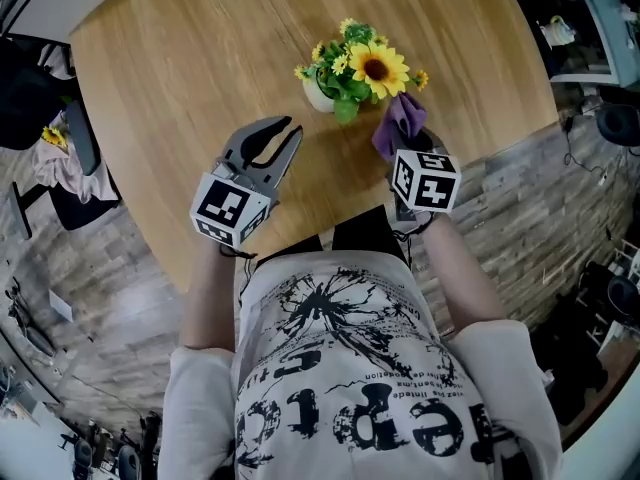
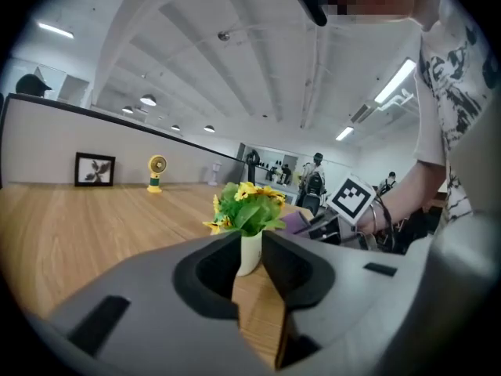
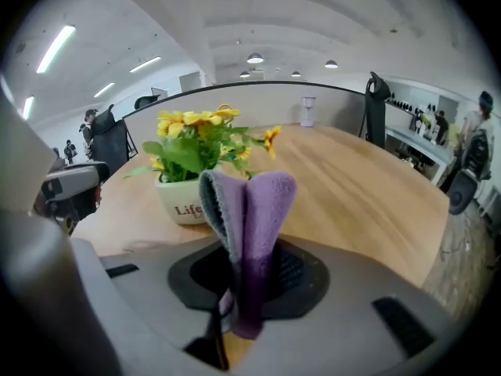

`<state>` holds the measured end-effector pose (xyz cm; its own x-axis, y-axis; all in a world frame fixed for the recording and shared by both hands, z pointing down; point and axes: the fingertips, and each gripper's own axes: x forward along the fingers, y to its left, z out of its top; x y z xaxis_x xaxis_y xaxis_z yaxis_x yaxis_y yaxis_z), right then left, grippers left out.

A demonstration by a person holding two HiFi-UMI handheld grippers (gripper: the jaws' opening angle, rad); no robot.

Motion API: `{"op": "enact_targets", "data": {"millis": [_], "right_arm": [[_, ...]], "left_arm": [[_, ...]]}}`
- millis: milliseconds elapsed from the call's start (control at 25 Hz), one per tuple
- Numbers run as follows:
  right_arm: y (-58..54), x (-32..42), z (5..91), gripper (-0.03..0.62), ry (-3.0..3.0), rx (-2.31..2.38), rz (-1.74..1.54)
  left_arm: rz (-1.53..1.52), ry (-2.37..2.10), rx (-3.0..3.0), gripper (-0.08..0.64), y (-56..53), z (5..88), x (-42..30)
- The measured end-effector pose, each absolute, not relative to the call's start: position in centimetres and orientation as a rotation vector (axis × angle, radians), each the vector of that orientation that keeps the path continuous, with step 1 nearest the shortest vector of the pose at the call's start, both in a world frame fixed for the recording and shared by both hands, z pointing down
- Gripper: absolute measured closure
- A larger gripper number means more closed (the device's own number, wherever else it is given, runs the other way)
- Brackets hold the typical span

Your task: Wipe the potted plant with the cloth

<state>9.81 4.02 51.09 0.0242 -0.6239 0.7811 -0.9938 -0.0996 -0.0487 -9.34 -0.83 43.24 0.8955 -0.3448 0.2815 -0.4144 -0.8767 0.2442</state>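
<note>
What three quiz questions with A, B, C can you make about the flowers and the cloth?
1. Where does the potted plant stand? A: floor. B: wooden table. C: chair.
2. What colour is the cloth? A: purple. B: green. C: white.
3. What is the right hand-held gripper doing? A: empty. B: holding the plant. C: shut on the cloth.
Answers: 1 B, it stands on bare wood; 2 A, it shows purple from the head and right gripper views; 3 C, its jaws pinch the folded cloth.

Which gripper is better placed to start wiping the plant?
Right. The right gripper clamps the purple cloth, raised close beside the potted plant. The left gripper is empty, fingers slightly apart, farther back.
</note>
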Motion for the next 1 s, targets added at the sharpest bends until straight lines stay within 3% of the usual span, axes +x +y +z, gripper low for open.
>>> {"op": "enact_targets", "data": {"millis": [80,200,440,560,1000], "right_arm": [[3.1,11.7,50.8,0.511,-1.638,1.790,0.890],[1.8,13.9,50.7,0.511,-1.622,1.802,0.887],[-0.8,16.2,50.7,0.511,-1.637,1.782,0.890],[-2.0,17.0,51.0,0.511,-1.655,1.758,0.884],[-6.2,18.0,52.1,0.511,-1.739,1.624,0.875]], "left_arm": [[0.360,-0.525,2.779,0.416,-1.2,44.2,-8.0],[0.413,-0.497,2.784,0.229,-1.9,46.0,-6.4],[0.470,-0.490,2.767,0.001,-3.7,48.4,-3.7],[0.477,-0.481,2.773,-0.029,-4.5,49.0,-2.3],[0.685,-0.336,2.824,-0.029,-6.6,51.8,1.9]]}}
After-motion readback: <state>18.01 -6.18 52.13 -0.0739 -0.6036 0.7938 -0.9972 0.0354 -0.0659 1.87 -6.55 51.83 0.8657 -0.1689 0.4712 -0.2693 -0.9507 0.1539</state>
